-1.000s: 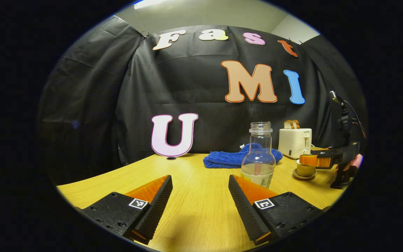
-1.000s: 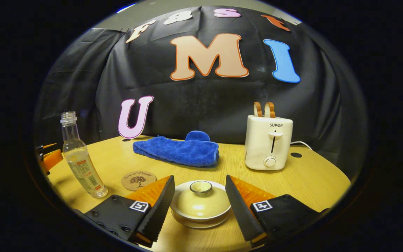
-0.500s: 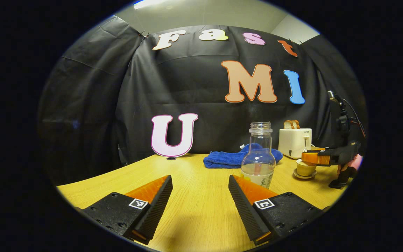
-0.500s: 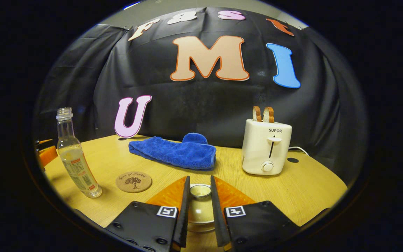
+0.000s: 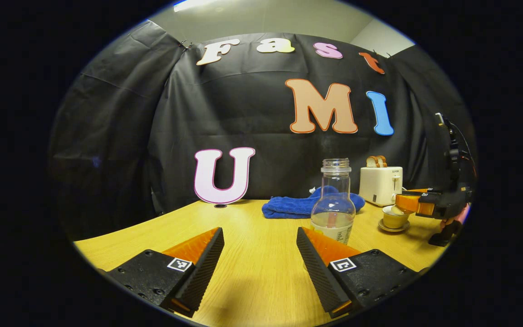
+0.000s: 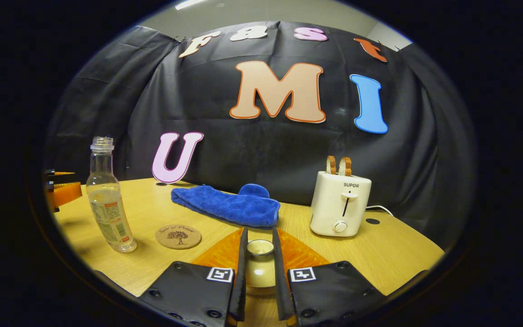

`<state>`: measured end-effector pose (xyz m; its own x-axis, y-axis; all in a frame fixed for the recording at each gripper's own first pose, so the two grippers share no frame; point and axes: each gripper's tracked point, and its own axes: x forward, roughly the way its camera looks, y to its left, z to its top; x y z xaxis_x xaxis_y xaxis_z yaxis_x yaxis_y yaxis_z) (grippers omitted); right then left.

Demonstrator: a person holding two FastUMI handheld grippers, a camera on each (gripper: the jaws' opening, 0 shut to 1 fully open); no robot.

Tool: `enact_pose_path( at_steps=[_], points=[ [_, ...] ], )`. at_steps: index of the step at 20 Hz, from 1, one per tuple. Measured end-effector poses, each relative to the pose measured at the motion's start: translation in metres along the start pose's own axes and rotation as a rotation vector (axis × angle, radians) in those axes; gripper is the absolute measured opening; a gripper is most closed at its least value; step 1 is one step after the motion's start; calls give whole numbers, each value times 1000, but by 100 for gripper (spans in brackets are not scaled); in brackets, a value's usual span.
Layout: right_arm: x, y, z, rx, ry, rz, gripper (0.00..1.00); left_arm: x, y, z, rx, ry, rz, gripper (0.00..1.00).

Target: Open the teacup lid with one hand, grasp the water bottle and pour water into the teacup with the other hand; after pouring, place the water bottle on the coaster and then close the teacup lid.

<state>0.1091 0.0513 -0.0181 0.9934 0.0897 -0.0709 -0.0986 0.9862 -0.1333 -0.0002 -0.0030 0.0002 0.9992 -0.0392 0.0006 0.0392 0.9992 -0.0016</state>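
In the left gripper view my left gripper (image 5: 259, 254) is open, low over the table, with nothing between its fingers. The clear water bottle (image 5: 334, 204), capless and holding a little water, stands just beyond its right finger. Farther right the beige teacup (image 5: 393, 219) sits on its saucer, and the right gripper (image 5: 418, 204) holds the lid just above it. In the right gripper view my right gripper (image 6: 259, 236) is shut on the knob of the beige lid (image 6: 260, 272). The bottle (image 6: 107, 200) stands at the left, with the round cork coaster (image 6: 178, 236) beside it.
A blue towel (image 6: 229, 204) lies at the back of the wooden table (image 6: 402, 250). A white toaster (image 6: 339, 204) with two slices of bread stands at the back right, its cable trailing behind. The left gripper (image 6: 61, 193) shows at the far left edge.
My right gripper closed on the lid's knob and lifted the lid off the teacup. The left gripper and the bottle stayed put.
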Motion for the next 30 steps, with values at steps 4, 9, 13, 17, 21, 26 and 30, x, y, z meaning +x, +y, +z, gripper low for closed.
enact_pose_path(
  at_steps=[4, 9, 13, 17, 21, 26, 30],
  points=[
    [-26, -9, 1, 31, -7, -16, 31, 0, -1, 0, 0, 0, -1, 94],
    [-55, -35, 3, 148, -52, -64, 30, 1, -3, 0, 0, -1, -20, 94],
    [-70, -45, 3, 137, -63, -82, 31, 2, -8, 0, -2, -3, -52, 94],
    [-83, -54, 1, 137, -63, -109, 30, 1, -37, 1, -6, -4, -165, 94],
    [-95, -62, 1, 137, -64, -130, 31, 4, -56, 1, -8, 1, -238, 94],
    [-101, -64, 0, 137, -63, -133, 31, 13, -83, -1, -9, 5, -319, 94],
    [-100, -64, 0, 137, -63, -133, 31, 27, -94, -6, 0, 33, -345, 94]
  ],
)
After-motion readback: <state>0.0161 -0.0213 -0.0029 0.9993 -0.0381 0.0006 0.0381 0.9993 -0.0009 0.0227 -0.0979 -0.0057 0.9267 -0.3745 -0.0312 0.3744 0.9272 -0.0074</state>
